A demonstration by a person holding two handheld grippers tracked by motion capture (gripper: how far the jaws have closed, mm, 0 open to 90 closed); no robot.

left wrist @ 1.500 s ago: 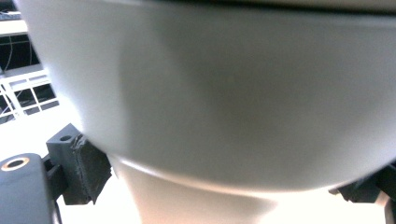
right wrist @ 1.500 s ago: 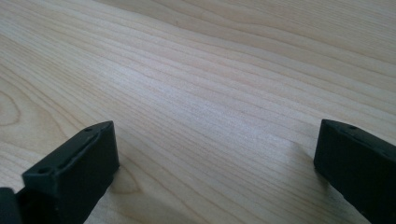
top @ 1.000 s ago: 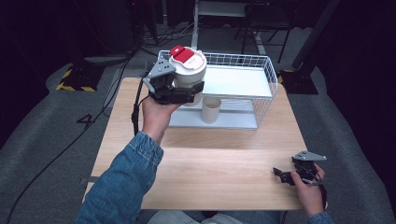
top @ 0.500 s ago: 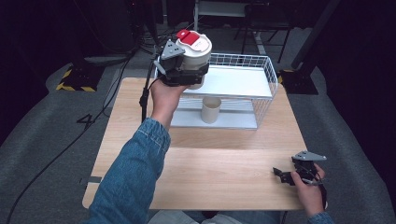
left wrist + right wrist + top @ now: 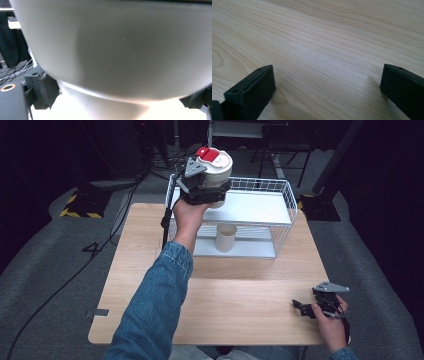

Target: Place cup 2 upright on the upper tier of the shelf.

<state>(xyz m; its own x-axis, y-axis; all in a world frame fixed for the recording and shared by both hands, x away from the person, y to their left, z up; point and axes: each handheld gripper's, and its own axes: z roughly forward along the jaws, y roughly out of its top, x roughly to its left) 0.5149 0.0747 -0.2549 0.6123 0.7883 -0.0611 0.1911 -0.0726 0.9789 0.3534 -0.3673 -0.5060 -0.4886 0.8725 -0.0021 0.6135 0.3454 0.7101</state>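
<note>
A white round container (image 5: 218, 170) with a red lid (image 5: 209, 154) hangs in the air over the left end of the wire rack (image 5: 280, 187). My left gripper (image 5: 204, 182) is shut on the container, whose pale curved wall (image 5: 120, 50) looms close in the left gripper view between the two jaws. Low at the table's front right corner my right gripper (image 5: 304, 307) rests open, its jaws wide apart over bare wood (image 5: 324, 57) with nothing between them.
The white wire rack has a flat top shelf (image 5: 255, 207) and a lower level where a cream cup (image 5: 226, 237) stands upright. The wooden table (image 5: 240, 305) ends near my right gripper. Cables and dark floor lie beyond the table's far edge.
My left gripper has carried the container up and to the right, from beside the rack's left end to above its top corner. The right gripper has stayed still.
</note>
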